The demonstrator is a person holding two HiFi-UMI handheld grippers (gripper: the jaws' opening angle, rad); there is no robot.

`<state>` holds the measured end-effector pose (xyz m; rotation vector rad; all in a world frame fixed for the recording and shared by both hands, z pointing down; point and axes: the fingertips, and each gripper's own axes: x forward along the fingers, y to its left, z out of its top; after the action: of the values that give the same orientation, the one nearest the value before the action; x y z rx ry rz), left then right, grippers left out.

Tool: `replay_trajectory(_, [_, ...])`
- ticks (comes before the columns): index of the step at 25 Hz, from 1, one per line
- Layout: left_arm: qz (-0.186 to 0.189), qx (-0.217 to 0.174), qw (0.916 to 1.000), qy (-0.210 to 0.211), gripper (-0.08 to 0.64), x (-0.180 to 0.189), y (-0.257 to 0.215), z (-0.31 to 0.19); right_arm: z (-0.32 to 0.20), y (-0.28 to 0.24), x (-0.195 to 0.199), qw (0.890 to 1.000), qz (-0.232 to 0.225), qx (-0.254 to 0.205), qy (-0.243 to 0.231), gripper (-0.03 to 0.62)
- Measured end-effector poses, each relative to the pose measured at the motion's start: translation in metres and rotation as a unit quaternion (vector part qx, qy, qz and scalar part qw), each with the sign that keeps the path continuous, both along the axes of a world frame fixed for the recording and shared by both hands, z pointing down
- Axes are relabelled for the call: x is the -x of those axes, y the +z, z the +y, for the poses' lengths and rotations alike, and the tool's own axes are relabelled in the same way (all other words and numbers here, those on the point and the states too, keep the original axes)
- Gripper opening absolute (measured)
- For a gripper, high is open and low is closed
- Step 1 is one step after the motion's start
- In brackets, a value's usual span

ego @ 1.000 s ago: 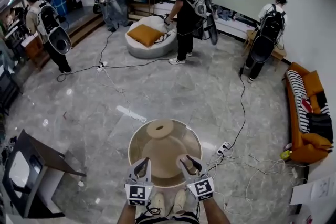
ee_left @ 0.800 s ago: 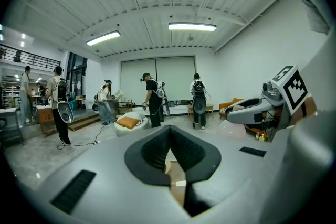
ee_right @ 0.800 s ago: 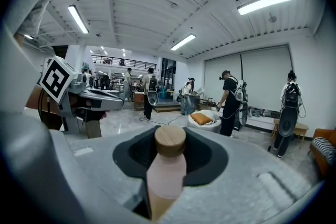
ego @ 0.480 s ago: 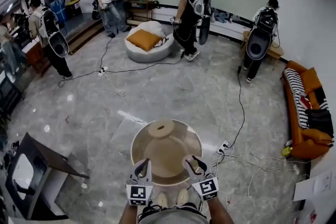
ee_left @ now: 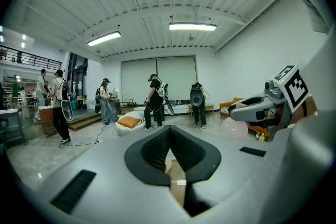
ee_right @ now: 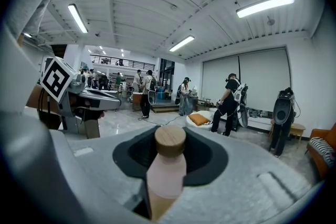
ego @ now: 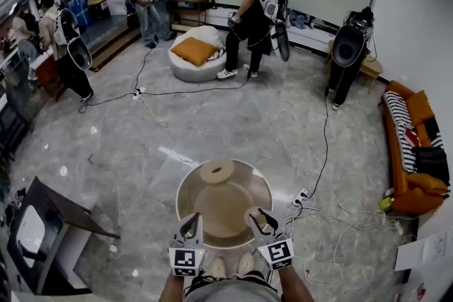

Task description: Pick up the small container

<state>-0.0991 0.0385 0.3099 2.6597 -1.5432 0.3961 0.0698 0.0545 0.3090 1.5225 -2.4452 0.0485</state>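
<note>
The small container (ee_right: 167,165) is a pale pink bottle with a round wooden cap. It stands upright between the pads of my right gripper (ee_right: 169,157), which is shut on its body. In the head view my right gripper (ego: 260,220) hovers over the near right rim of the round tan table (ego: 212,212), with the container (ego: 253,216) in it. My left gripper (ego: 189,225) hangs beside it over the near left rim. In the left gripper view its pads (ee_left: 152,152) meet at the tips with nothing between them. That view also shows the right gripper (ee_left: 257,108) holding the pink container (ee_left: 233,127).
A round wooden disc with a hole (ego: 216,171) lies at the table's far edge. Cables and a power strip (ego: 304,196) run over the floor to the right. A dark cabinet (ego: 42,237) stands at the left and an orange sofa (ego: 414,152) at the right. Several people stand far off.
Both grippers stay almost where they were, the right one still holding the container. The people at the back of the room have shifted about.
</note>
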Motion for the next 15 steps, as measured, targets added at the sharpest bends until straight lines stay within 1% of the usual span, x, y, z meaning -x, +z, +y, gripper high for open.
replay_trajectory(8, [0.000,0.002,1.0000,0.002,0.017,-0.0083,0.0015,-0.0048,-0.0048,0.0030,-0.0101,1.000,-0.003,0.001,0.006,0.124])
replay_trajectory(15, [0.001,0.006,1.0000,0.002,0.017,-0.0093,0.0047,-0.0058,-0.0059,0.0014,-0.0077,1.000,-0.001,0.001,0.001,0.124])
